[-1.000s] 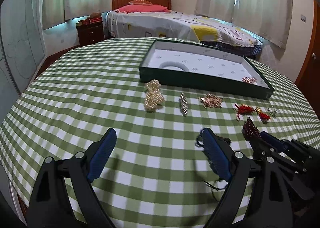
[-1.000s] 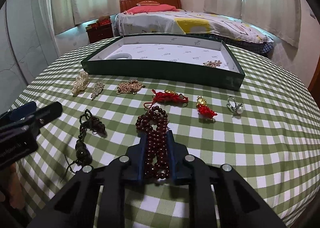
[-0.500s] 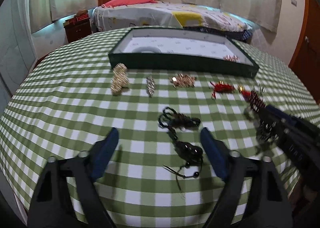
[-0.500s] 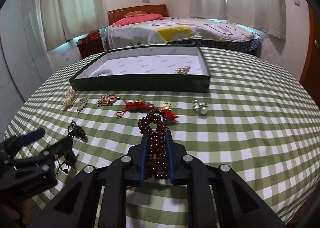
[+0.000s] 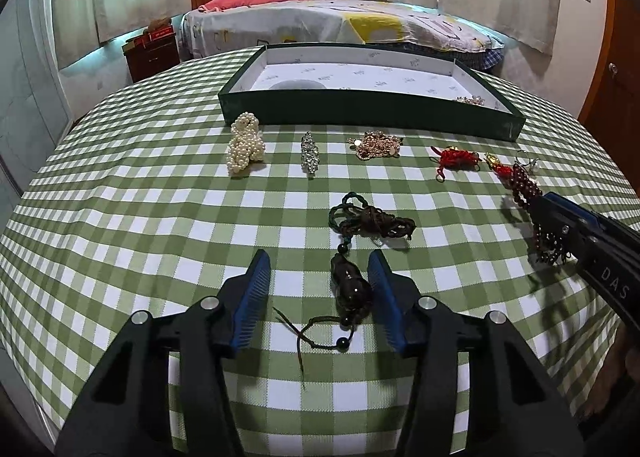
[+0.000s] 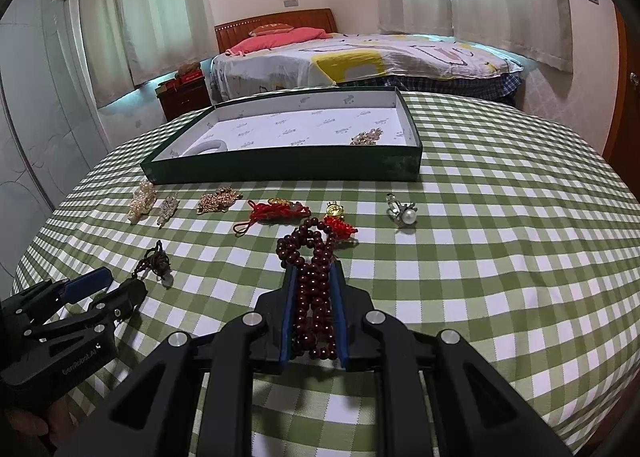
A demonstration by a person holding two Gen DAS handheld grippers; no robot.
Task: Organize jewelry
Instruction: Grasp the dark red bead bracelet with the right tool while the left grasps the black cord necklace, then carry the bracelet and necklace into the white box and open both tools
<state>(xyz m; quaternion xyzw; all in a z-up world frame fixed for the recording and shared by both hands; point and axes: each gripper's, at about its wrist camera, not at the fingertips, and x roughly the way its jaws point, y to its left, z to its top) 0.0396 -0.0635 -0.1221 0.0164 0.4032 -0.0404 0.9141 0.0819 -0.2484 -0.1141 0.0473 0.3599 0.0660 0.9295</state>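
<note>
left gripper reads "genrobot.ai"; right gripper "das".

A row of small trinkets, from the white pearl cluster to the silver pearl ring, lies before the dark green shallow tray. The checked cloth right of the ring looks bare. The tray's middle floor seems open.

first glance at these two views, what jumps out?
The dark red bead string clamped in the right claw, raised over the green checked tablecloth. Next, the open left claw straddling the pendant of a dark cord necklace near the table's front. Behind them, a row of small jewelry lies before the green tray, which already holds a white bangle and a gold piece.
</note>
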